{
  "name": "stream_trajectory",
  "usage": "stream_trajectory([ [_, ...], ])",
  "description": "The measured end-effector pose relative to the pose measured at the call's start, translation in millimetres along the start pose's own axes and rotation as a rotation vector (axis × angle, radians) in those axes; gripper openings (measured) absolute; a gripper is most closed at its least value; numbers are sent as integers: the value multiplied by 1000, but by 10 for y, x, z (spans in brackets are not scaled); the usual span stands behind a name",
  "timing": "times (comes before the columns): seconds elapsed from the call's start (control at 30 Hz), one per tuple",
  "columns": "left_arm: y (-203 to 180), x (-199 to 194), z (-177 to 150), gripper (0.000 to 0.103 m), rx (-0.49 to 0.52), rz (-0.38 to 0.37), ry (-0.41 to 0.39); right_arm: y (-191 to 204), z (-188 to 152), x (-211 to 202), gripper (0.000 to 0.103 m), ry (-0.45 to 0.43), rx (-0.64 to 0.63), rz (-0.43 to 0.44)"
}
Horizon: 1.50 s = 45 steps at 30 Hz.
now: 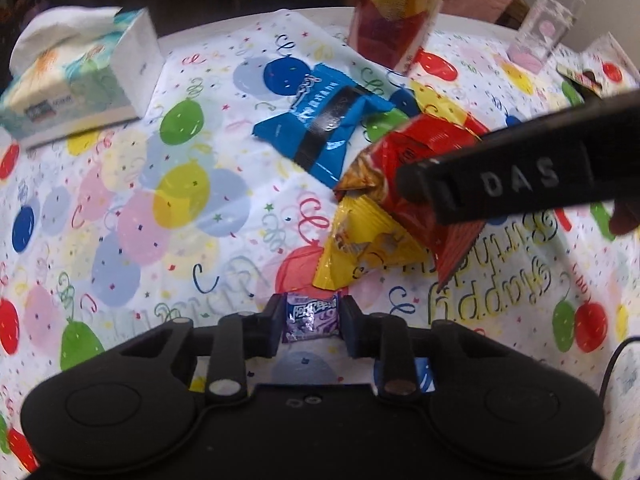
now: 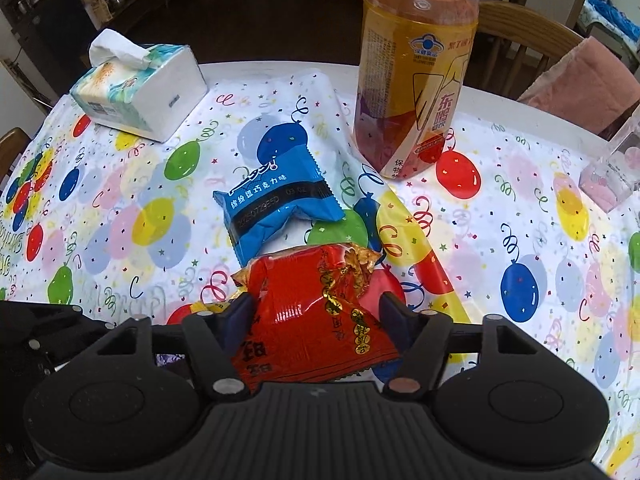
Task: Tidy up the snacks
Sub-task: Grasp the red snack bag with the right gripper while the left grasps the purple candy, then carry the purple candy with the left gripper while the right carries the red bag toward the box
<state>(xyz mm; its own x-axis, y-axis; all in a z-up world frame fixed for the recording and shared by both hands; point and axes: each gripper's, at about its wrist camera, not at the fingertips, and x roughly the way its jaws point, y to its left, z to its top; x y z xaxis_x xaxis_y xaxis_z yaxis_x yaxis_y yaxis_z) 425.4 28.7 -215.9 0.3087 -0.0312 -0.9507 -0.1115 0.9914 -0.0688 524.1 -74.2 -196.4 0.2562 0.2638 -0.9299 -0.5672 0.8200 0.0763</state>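
Observation:
In the left wrist view my left gripper (image 1: 311,320) is shut on a small purple candy packet (image 1: 311,316), just above the tablecloth. My right gripper (image 2: 316,314) is shut on a red snack packet (image 2: 316,320) with gold print. From the left wrist view that red snack packet (image 1: 404,156) hangs tilted over a yellow snack packet (image 1: 360,252), with the right gripper (image 1: 500,184) reaching in from the right. A blue snack packet (image 2: 276,204) lies flat on the table beyond, also seen as the blue snack packet (image 1: 320,132). Only a yellow corner (image 2: 218,306) shows under the red one.
A tall bottle of amber drink (image 2: 416,80) stands behind the packets on the balloon-print tablecloth (image 2: 520,220). A tissue box (image 2: 140,84) sits at the far left. A clear plastic box (image 2: 612,168) is at the right edge. A chair with a pink cloth (image 2: 580,80) stands behind the table.

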Motion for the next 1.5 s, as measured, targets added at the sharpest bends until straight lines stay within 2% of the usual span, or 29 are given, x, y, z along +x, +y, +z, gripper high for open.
stream_trajectory([
  [0.07, 26, -6, -1, 24, -10, 5, 2, 0, -10, -23, 62, -4, 3, -4],
  [0.4, 155, -167, -38, 24, -58, 2, -15, -65, -105, -342, 61, -31, 57, 38],
  [0.77, 223, -605, -144, 23, -53, -15, -56, 58, -331, -860, 61, -68, 64, 41],
  [1.03, 269, -1017, -366, 23, -32, -25, -94, 255, -595, -1287, 61, -100, 61, 28],
  [1.5, 263, -1657, -921, 24, 25, -80, -121, 587, -1260, -1929, 61, -130, 81, 11],
])
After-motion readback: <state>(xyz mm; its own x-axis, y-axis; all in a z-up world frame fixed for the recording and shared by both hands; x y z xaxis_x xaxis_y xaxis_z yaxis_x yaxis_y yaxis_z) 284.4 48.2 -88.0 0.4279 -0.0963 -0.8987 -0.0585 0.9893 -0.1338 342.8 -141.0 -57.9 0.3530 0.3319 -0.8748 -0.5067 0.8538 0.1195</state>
